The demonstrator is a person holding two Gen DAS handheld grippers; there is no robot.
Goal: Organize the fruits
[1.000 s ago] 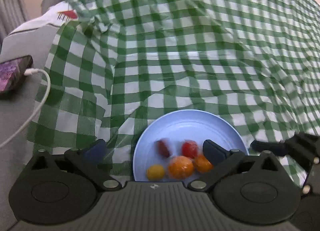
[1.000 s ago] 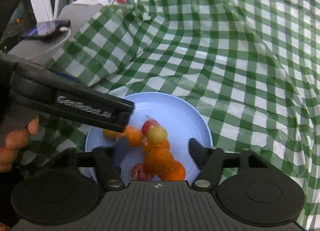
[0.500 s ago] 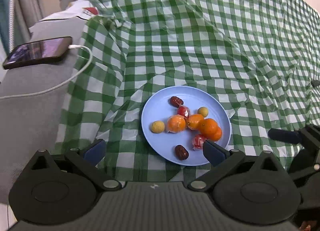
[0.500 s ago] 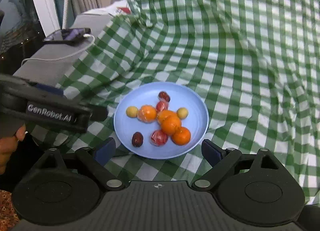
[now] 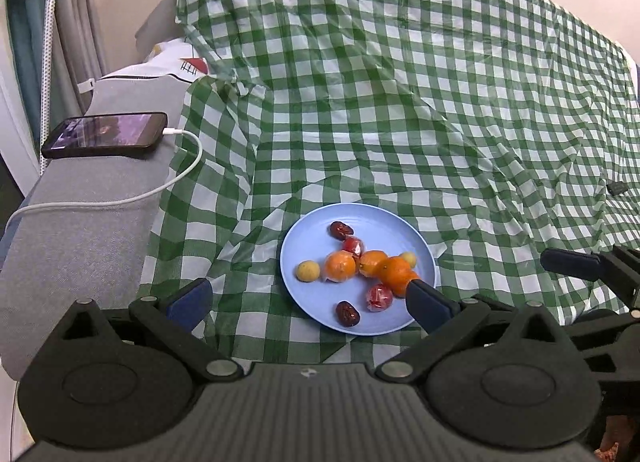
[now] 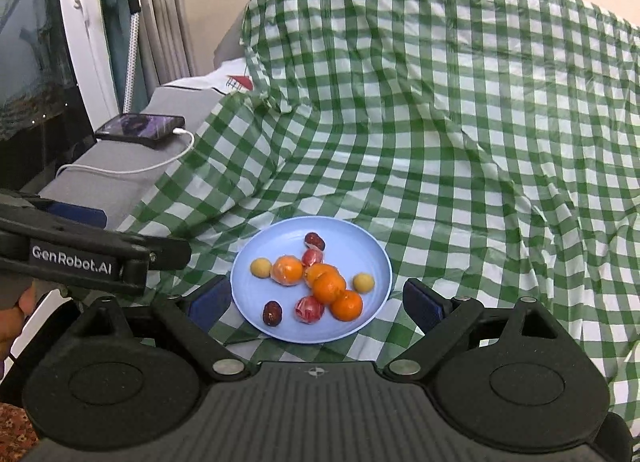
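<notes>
A light blue plate (image 5: pixel 312 230) (image 6: pixel 360 238) lies on the green checked cloth. On it lie several small fruits: oranges (image 5: pixel 340 265) (image 6: pixel 329 287), yellow round fruits (image 5: pixel 307 271) (image 6: pixel 260 267), red wrapped fruits (image 5: pixel 379 297) (image 6: pixel 309 309) and dark red dates (image 5: pixel 347 312) (image 6: pixel 273 313). My left gripper (image 5: pixel 307 297) is open and empty, held back from the plate's near left edge. My right gripper (image 6: pixel 316 302) is open and empty, above the plate's near edge. The right gripper's finger also shows in the left wrist view (image 5: pixel 572 264).
The green checked cloth (image 5: pixel 400 122) (image 6: pixel 460 142) covers a sofa. A phone (image 5: pixel 106 134) (image 6: pixel 140 129) on a white charging cable (image 5: pixel 120 198) lies on the grey armrest (image 5: pixel 80 230) at the left. The left gripper's body (image 6: pixel 80 258) sits left of the plate.
Both grippers have pulled back and up from the plate; the plate and fruits now look smaller and farther. Both stay open and empty.
</notes>
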